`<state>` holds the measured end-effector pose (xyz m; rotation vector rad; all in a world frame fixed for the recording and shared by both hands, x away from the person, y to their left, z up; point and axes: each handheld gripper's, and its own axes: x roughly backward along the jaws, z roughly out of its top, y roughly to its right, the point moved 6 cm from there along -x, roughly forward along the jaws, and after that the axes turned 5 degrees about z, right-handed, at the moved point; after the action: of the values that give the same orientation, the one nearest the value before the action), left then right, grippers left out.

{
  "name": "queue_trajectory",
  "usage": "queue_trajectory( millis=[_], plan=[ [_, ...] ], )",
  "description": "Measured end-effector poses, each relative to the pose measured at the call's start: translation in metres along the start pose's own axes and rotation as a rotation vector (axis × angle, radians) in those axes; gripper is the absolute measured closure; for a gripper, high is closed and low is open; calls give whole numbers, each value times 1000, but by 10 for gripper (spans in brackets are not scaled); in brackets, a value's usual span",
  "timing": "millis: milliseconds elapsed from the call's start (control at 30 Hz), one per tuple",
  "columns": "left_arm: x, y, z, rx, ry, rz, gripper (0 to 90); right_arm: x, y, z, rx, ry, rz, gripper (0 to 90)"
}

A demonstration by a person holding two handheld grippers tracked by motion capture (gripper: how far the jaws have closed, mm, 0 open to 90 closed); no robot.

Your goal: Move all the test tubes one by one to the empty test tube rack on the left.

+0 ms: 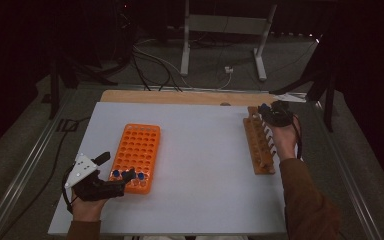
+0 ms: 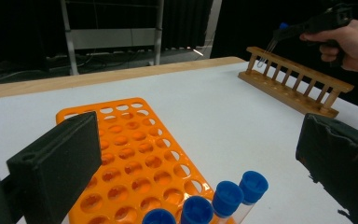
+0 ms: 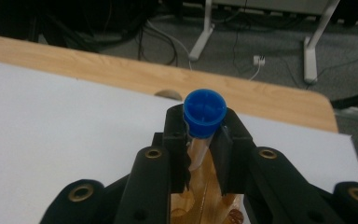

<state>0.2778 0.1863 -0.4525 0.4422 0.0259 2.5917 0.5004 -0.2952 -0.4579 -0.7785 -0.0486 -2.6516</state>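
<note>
While the right gripper [image 3: 204,140] clamps a blue-capped tube [image 3: 204,113] over the far end of the wooden rack [image 1: 258,145], the left gripper [image 1: 128,175] stands open near the orange rack [image 1: 136,156], near left.

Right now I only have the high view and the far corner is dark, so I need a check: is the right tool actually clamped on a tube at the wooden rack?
Observer: Yes. The right tool is shut on a blue-capped tube, gripped just under the cap.
Operator: Is the tube over the rack?
Observer: The wooden rack lies directly below it.
Operator: And the left tool?
Observer: The left tool is open, blue-capped tubes in the orange rack between its jaws, untouched.
</note>
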Motion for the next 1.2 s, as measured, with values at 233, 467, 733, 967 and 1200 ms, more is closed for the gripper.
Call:
queue_trajectory(
  millis=[233,467,733,967,1200],
  plan=[
    [-1,3,2,4,5,-7,11,22,-2,12,47,68,5,769],
    [-3,8,6,-6,10,-14,11,47,-11,23,107,133,8,769],
    [-10,24,16,-39,13,-25,11,66,-33,17,123,153,96,769],
    [-26,43,22,-70,-3,-36,11,74,-64,2,101,152,199,769],
    [-40,61,27,-87,-15,-62,11,83,-86,-10,84,160,264,768]
  ],
)
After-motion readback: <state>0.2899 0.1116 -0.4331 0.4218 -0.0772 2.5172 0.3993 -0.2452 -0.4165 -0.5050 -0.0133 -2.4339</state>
